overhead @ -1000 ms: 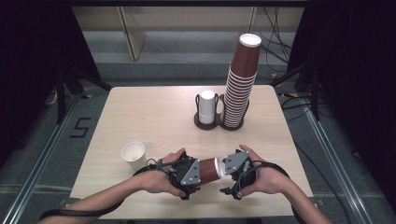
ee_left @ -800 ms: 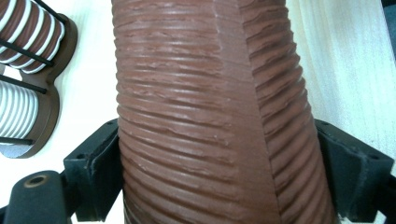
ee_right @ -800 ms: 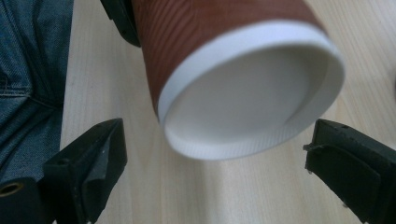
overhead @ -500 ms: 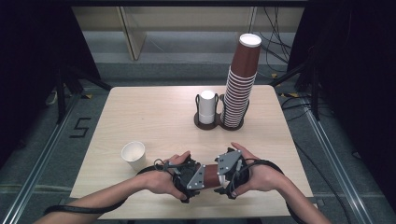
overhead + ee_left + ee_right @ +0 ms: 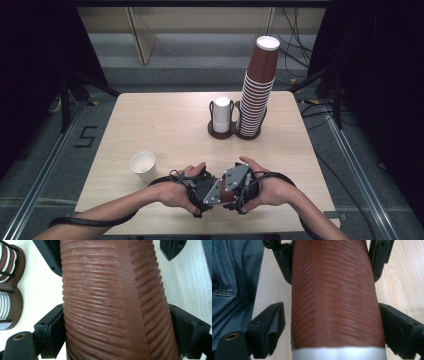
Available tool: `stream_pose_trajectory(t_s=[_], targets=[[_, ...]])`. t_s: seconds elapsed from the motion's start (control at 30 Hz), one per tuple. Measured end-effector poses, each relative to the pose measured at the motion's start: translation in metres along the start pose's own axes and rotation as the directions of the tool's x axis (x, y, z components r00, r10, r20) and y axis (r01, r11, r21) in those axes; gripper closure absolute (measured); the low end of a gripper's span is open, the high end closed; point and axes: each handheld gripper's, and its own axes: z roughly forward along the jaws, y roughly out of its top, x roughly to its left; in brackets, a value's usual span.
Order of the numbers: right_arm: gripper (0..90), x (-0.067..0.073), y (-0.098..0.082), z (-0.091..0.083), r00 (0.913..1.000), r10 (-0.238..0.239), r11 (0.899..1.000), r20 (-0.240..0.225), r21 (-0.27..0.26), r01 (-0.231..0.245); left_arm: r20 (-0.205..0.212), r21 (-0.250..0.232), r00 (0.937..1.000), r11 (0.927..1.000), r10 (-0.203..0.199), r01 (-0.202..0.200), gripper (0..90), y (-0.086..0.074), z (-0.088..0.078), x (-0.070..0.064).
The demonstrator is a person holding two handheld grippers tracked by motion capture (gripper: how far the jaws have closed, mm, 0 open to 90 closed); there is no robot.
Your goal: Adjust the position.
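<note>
We find the brown ribbed paper cup (image 5: 110,302) held between both hands just above the near edge of the counter (image 5: 165,125), lying roughly level, close to the middle of that edge. In the left gripper view its ribbed wall sits between the jaws of the left tongs (image 5: 117,327), and both pads press on it: the left tongs are clamped on the cup. In the right gripper view the same cup, its white rim toward the camera, runs between the jaws of the right tongs (image 5: 332,322). These jaws have just been closing with the cup between them; the far-side pad meets the wall, while a narrow gap shows at the other pad, so we cannot tell whether the grip is complete. Blue denim (image 5: 234,277) shows beyond the counter edge in that view.

Further out, a white paper cup (image 5: 142,165) stands upright near the left part of the near edge. Toward the far edge, a dark two-ring holder (image 5: 220,132) carries a short white cup stack (image 5: 222,114) and a tall brown cup stack (image 5: 257,90).
</note>
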Motion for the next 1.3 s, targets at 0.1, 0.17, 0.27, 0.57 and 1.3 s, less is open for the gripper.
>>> stream_pose_trajectory(t_s=[0.1, 0.17, 0.27, 0.57, 1.3], targets=[[15.3, 0.001, 0.001, 0.002, 1.0, 0.008, 1.0, 0.005, 0.0, -0.008, 0.03, 0.01, 0.9989, 0.9993, 0.037, -0.037, 12.6, 0.001, 0.0, 0.002], [15.6, 0.0, 0.002, 0.002, 0.9999, -0.01, 1.0, 0.004, 0.0, 0.01, 0.019, 0.008, 0.9994, 0.9996, 0.028, -0.028, 12.6, 0.002, -0.001, 0.002], [16.7, 0.0, 0.003, 0.003, 1.0, -0.002, 1.0, -0.001, 0.003, 0.002, 0.026, 0.009, 0.9988, 0.9991, 0.04, -0.041, 12.6, 0.003, -0.001, 0.002], [20.5, 0.0, 0.004, 0.005, 1.0, -0.008, 1.0, 0.0, 0.002, 0.008, 0.018, -0.008, 0.9996, 0.9997, 0.024, -0.023, 12.8, 0.005, -0.002, -0.001], [21.5, -0.001, -0.007, 0.004, 0.9973, -0.066, 0.996, 0.031, -0.051, 0.067, 0.009, -0.025, 0.9998, 0.9995, -0.02, 0.021, 0.0, -0.006, -0.007, -0.001]])
